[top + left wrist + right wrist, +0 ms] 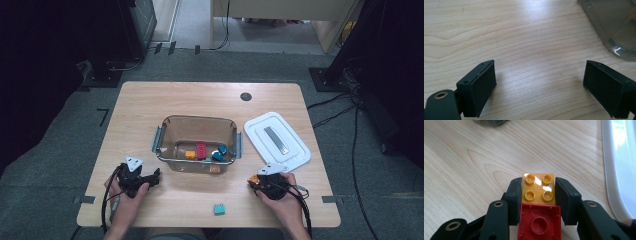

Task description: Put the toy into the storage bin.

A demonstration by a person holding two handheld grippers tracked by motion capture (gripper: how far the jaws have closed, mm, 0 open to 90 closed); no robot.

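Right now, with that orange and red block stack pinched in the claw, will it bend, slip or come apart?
The orange block looks like hard plastic, so it probably won't bend. Its flat sides sit square against the right claw pads, so slipping seems unlikely. The red block behind it might pop off if knocked.

I can read no text, label, brand, number or sign anywhere. The orange brick (539, 188) has plain studs with no lettering I can make out. The red brick (539, 223) is blank too. The white lid (277, 138) carries a grey strip but no print I can read. The clear bin (197, 142) and table (150, 105) are unmarked as far as I can tell.
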